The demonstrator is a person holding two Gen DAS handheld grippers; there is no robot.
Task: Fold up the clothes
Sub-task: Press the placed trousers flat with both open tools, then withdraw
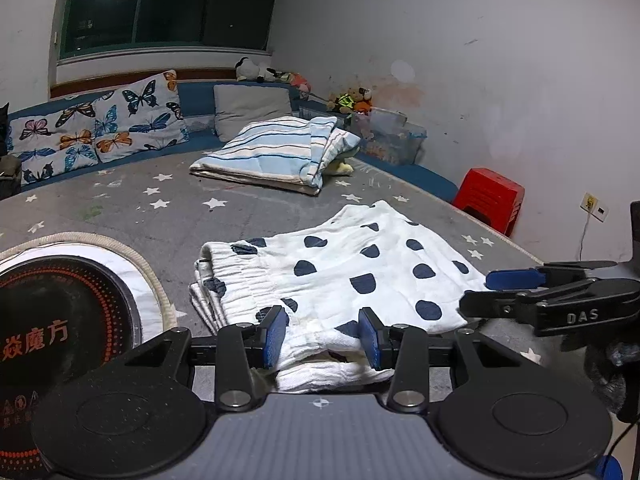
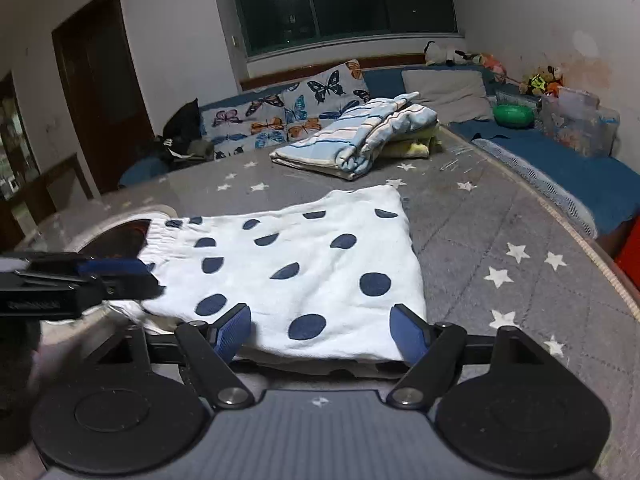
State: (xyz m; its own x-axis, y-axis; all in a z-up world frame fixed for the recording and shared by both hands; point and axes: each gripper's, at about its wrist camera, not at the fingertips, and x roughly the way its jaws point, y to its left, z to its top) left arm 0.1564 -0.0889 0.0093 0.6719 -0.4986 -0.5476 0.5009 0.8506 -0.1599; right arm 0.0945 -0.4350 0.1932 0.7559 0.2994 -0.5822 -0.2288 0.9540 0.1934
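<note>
**Spotted garment folded on the bed, both grippers loose**

We see the white garment with dark blue spots (image 1: 360, 276) lying folded on the grey star-print bed cover (image 1: 120, 208), its elastic waistband towards the round black appliance (image 1: 60, 320). Our left gripper (image 1: 324, 338) straddles the near folded edge, pads apart and not pressing the cloth. Our right gripper (image 2: 320, 332) stands wide across the hem, released. Farther back lie a striped blanket (image 2: 360, 140) and butterfly pillows (image 1: 100, 128)
</note>
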